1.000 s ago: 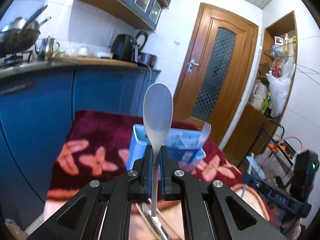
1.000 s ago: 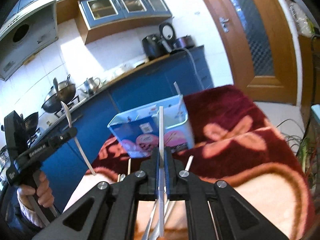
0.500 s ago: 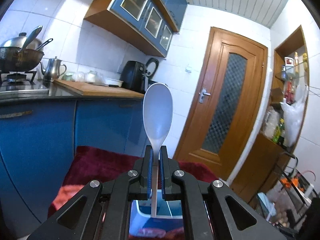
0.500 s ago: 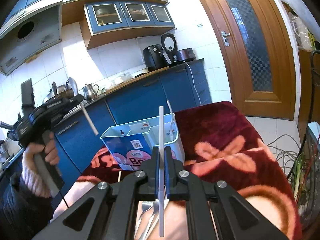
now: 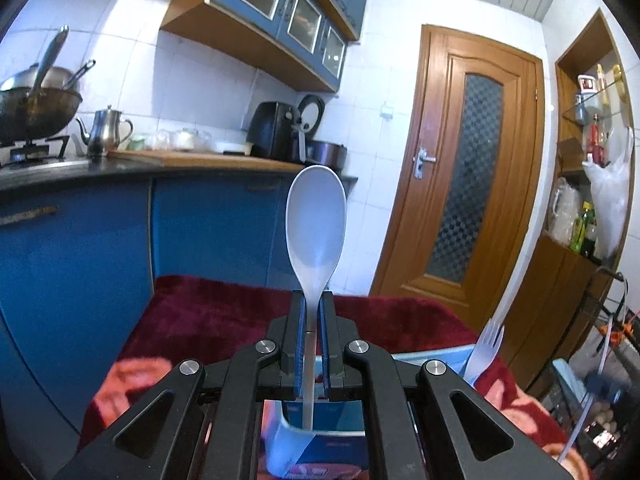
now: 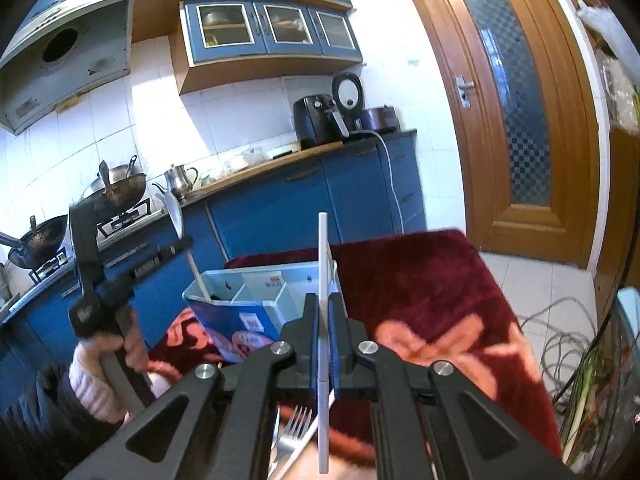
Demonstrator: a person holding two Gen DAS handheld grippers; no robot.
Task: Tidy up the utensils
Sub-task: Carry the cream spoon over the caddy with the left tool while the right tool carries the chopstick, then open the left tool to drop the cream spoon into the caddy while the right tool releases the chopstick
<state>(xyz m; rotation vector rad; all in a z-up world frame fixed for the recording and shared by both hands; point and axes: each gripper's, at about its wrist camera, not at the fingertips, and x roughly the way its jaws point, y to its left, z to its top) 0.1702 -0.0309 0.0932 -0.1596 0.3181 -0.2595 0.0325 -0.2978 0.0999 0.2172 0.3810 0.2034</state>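
Your left gripper (image 5: 311, 300) is tilting slightly downward, pinching a spoon (image 5: 316, 232) upright over the blue box (image 6: 256, 300); your right gripper (image 6: 323, 304) is clamping a white stick (image 6: 323, 264) upright.

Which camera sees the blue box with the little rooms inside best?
The right wrist view: the blue box shows whole there, open top and dividers visible. In the left wrist view the left gripper hides most of it, leaving only rim and a corner.

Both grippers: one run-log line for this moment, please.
left gripper: shut on spoon | right gripper: shut on white utensil | spoon over blue caddy
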